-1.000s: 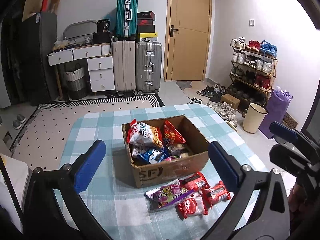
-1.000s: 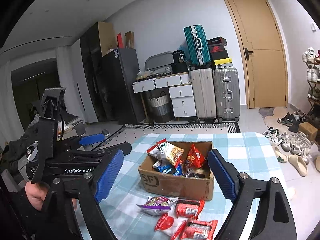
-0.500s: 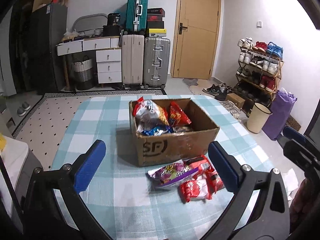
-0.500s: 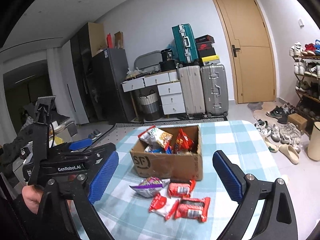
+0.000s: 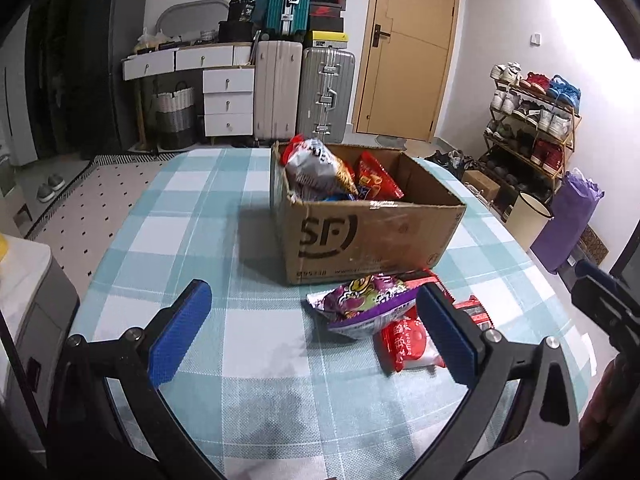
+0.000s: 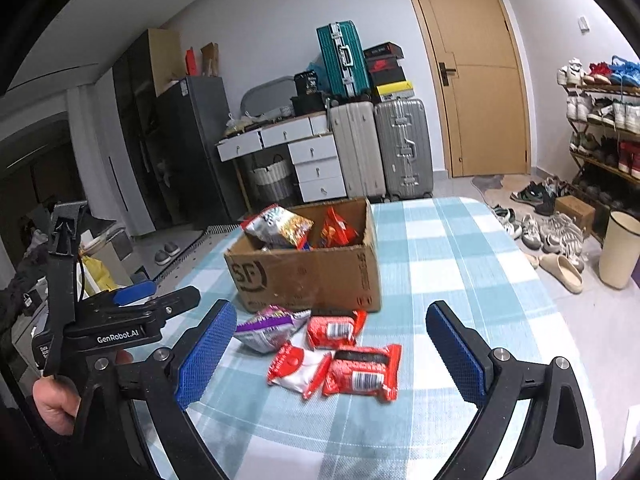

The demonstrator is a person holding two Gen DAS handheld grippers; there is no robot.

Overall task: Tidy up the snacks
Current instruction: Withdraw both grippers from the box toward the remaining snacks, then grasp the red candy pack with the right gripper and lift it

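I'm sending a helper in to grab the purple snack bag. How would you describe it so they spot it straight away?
On the checked tablecloth stands a cardboard box with snacks in it. A few loose packets lie on the cloth in front of the box; the purple snack bag is the one nearest the box's printed corner. It is the only purple packet; the others are red.

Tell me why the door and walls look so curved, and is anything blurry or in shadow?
Right wrist view: fisheye bends the door, corners black. Left wrist view: same bending; the cardboard box and purple snack bag are sharp, and a soft shadow darkens the near tablecloth.
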